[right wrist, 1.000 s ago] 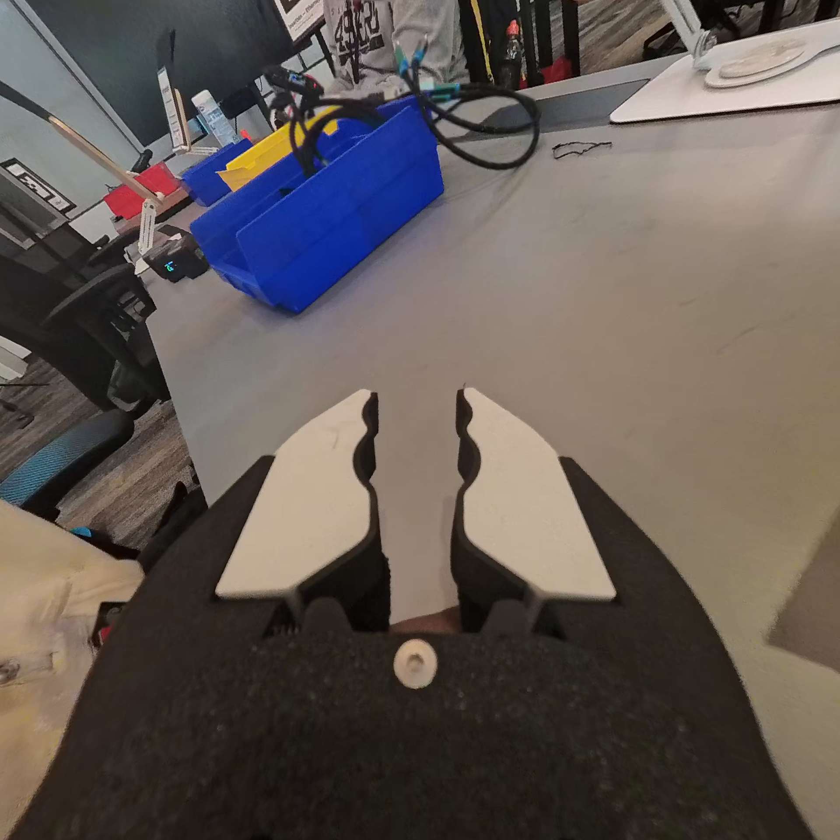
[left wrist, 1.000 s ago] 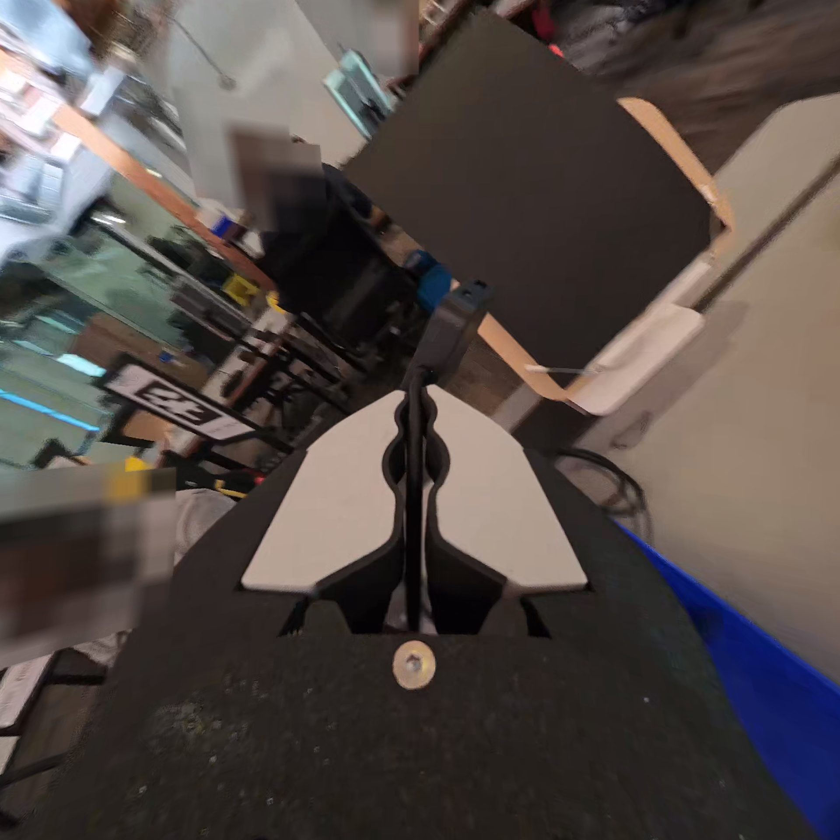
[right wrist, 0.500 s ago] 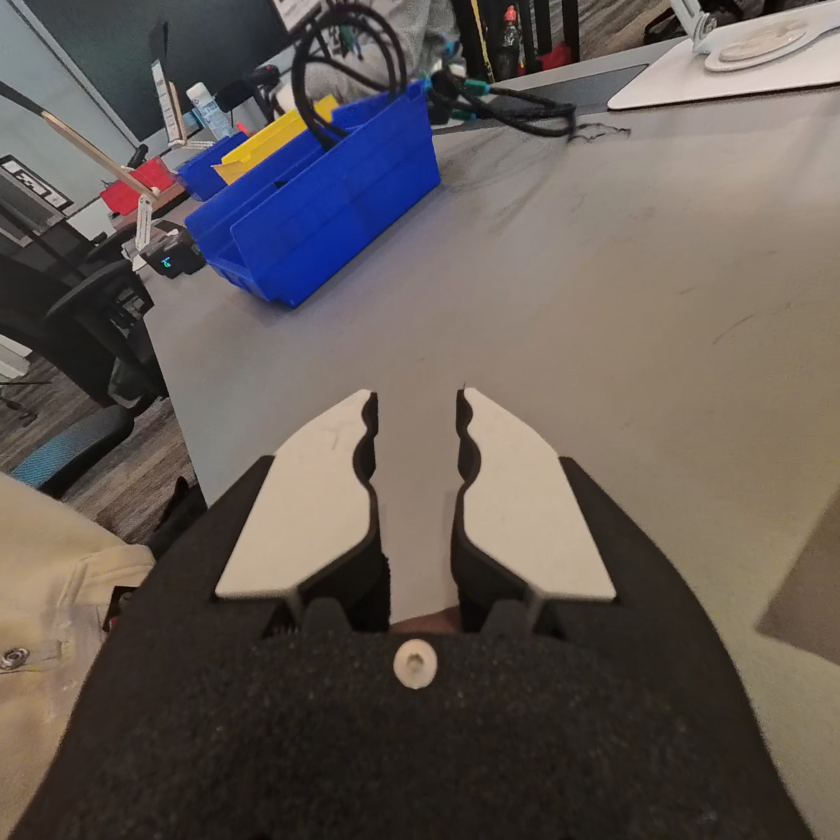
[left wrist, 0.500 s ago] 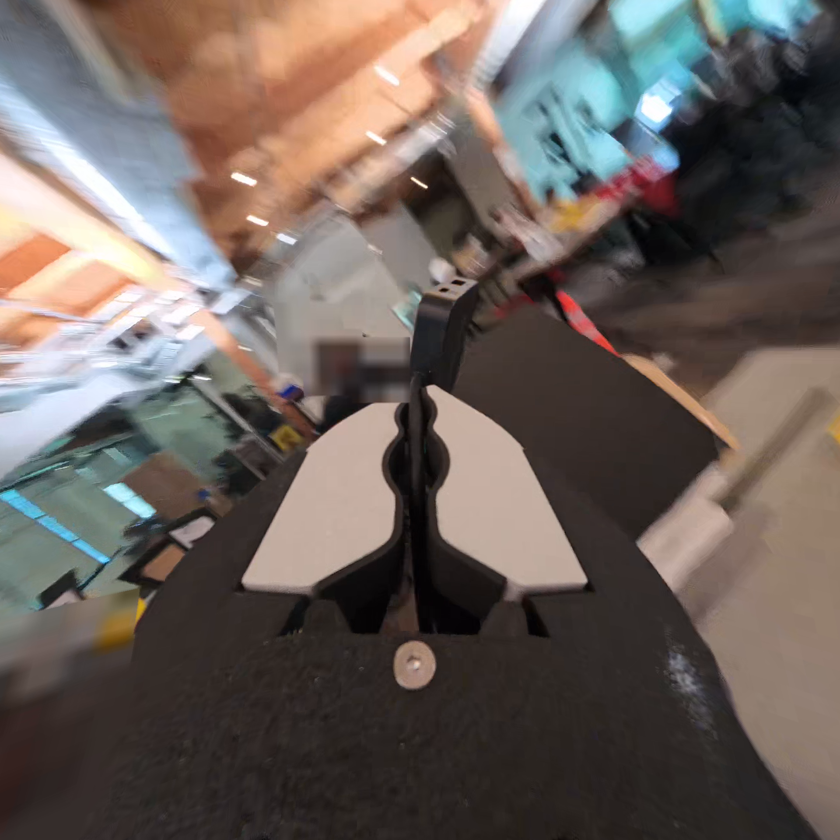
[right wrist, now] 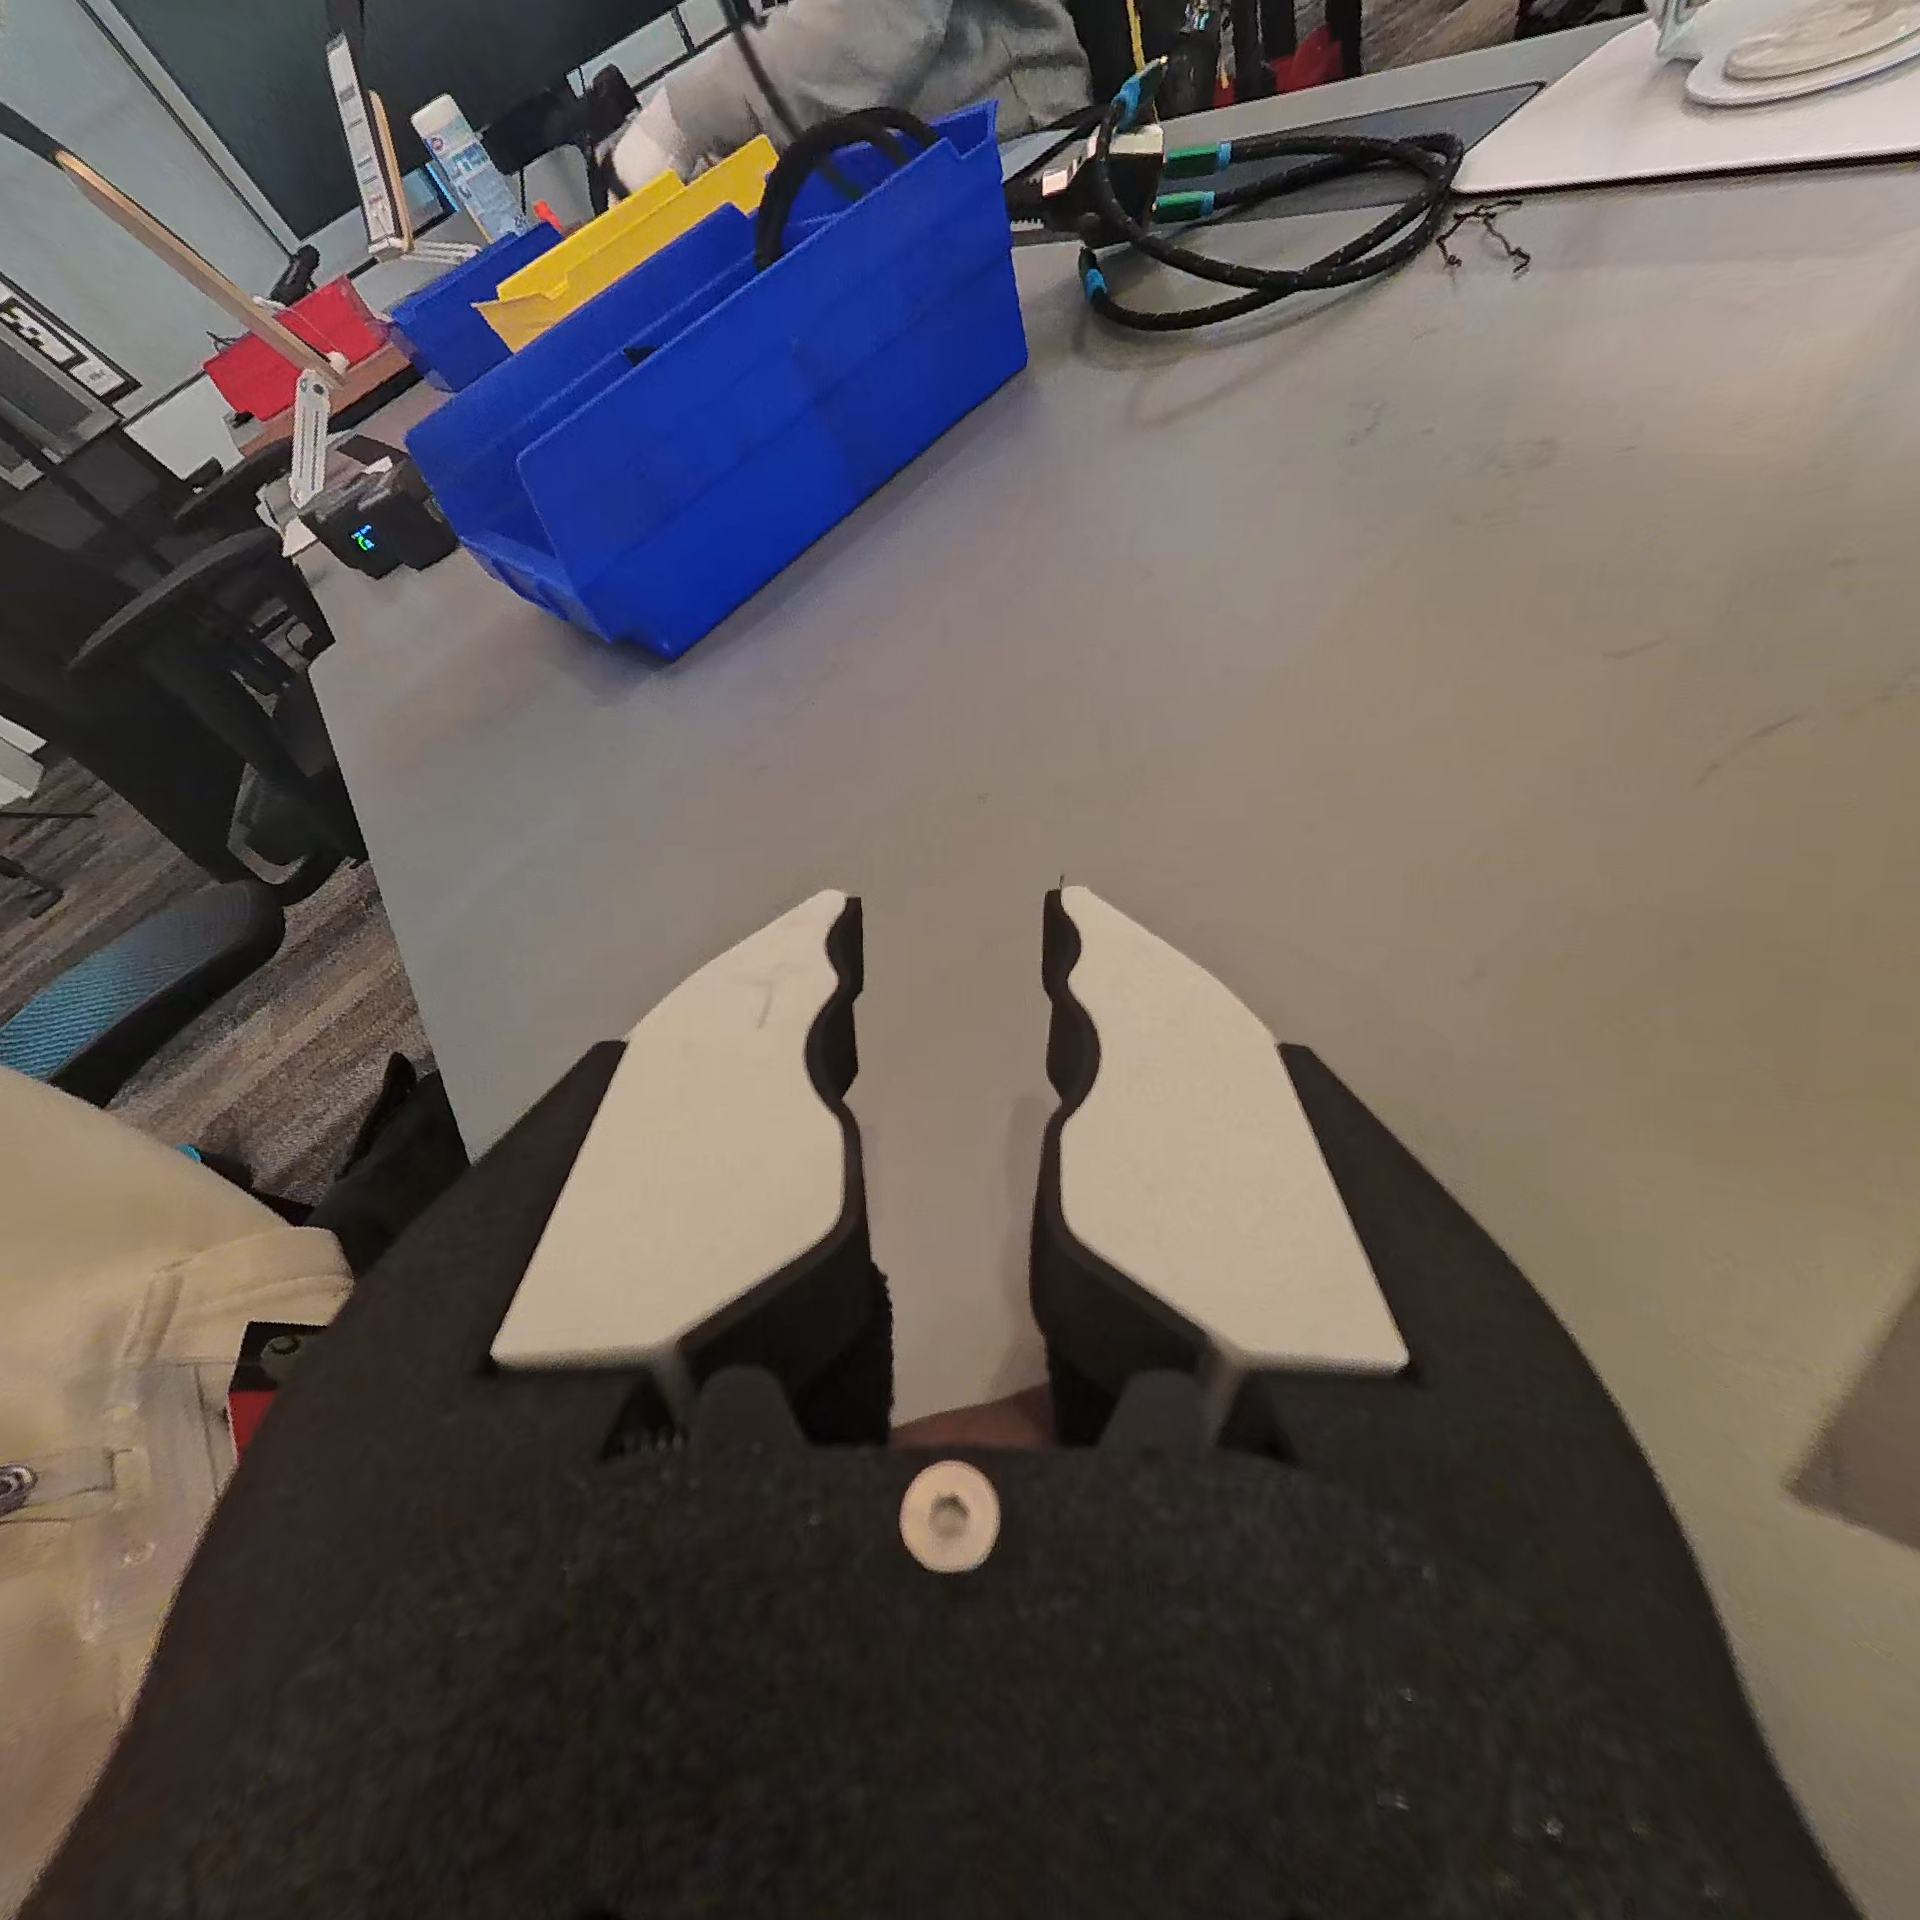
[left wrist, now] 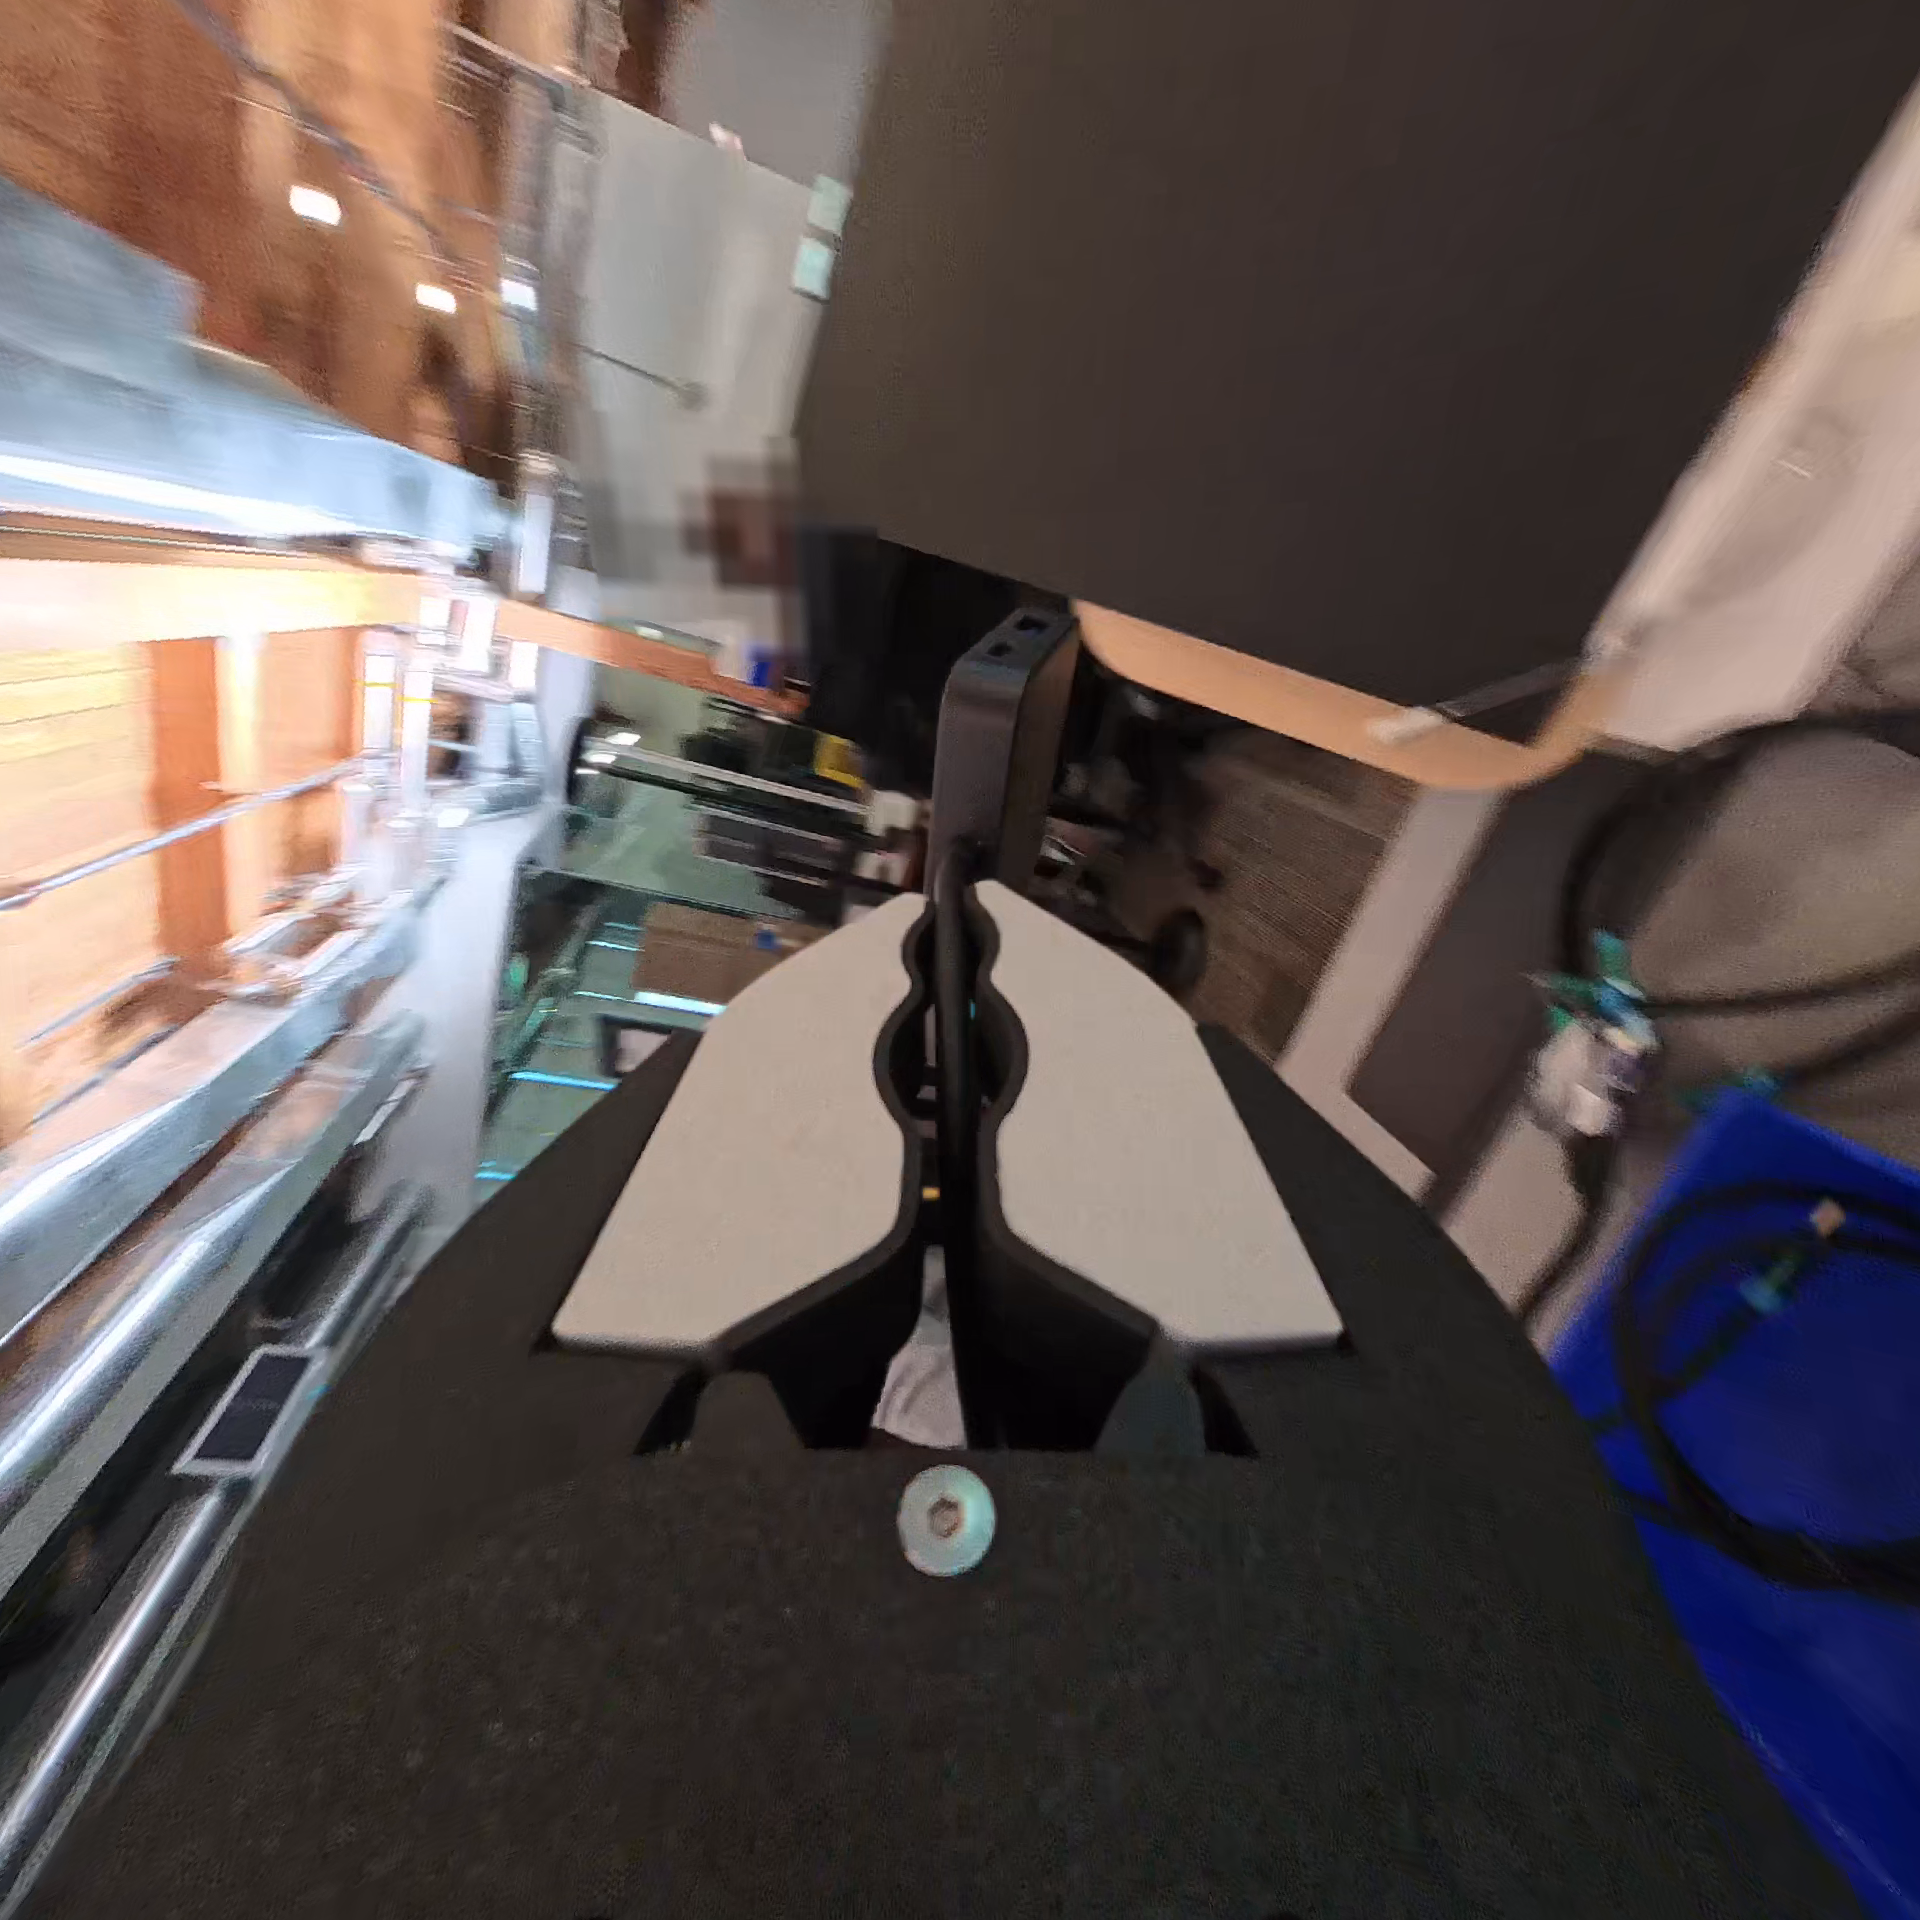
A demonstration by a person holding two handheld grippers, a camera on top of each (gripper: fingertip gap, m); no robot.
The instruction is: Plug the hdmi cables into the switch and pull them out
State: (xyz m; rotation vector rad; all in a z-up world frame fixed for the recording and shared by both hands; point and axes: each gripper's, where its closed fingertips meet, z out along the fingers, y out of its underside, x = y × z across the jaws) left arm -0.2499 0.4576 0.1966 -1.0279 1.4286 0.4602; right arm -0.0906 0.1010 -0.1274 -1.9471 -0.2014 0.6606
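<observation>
- Your left gripper is clamped on a thin black cable running back between the fingers, and a small black box, the HDMI switch by my read, hangs off the front of it in mid-air.
- That view is tilted and smeared, so I can't tell how high the switch sits over the table; two small slots show on its far end, nothing plugged into them.
- Your right gripper is empty, fingers spread, hovering over bare grey table near its front edge.
- The HDMI cables lie coiled at the far edge of the table, green and blue collars on the plugs, just beside the right end of the blue bin.
- A black cable loop pokes up out of that bin; a yellow bin sits behind it.
- Step in hand, as I judge it: fetching the switch, with no plugging started.
- Next move: set the switch down flat on the open table with its ports facing you, and steady it.
- Then send the right gripper to the far edge and take one plug by its moulded body, not the cord.
- Watch it: held by its lead, the switch can swing.
</observation>
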